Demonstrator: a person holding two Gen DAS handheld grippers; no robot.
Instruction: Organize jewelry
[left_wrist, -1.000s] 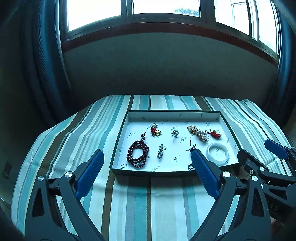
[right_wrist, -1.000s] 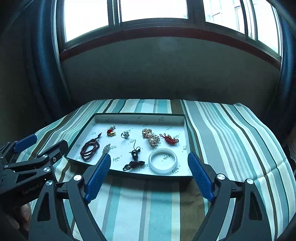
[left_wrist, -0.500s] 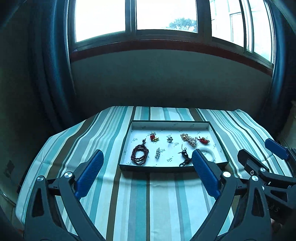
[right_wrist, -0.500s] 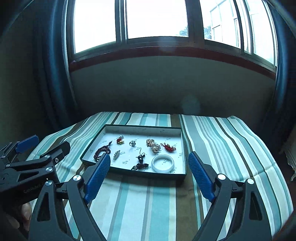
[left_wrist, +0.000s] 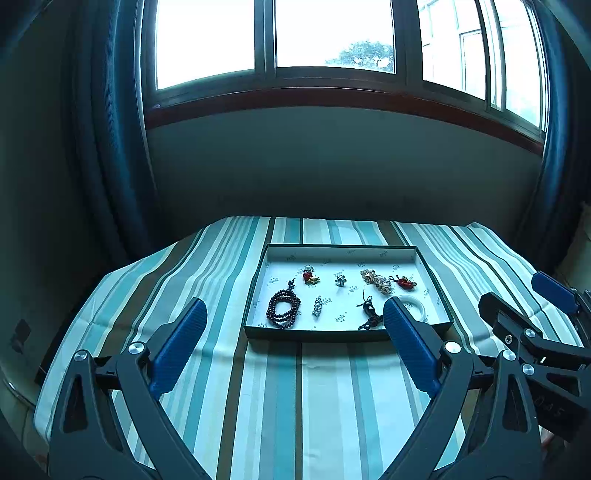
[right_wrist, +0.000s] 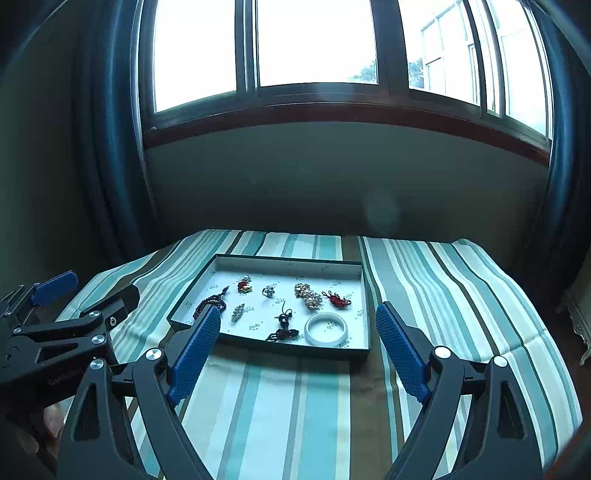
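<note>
Shallow dark-rimmed rectangular tray (left_wrist: 437, 284) with white printed lining sits mid-table on striped teal cloth (left_wrist: 295, 406), long axis left-right. Inside, apart: dark bead bracelet (left_wrist: 282, 313) left, white bangle (right_wrist: 325, 329) near-right corner. Left gripper (left_wrist: 291, 347) and right gripper (right_wrist: 297, 349), fingers wide apart, empty, hover short of near rim; bare cloth all round.

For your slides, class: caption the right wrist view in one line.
Open right hand-held gripper facing a jewelry tray on the striped tablecloth.

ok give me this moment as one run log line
left gripper: open, empty | right gripper: open, empty | tray: on striped cloth, jewelry inside | white bangle: near-right corner
</note>
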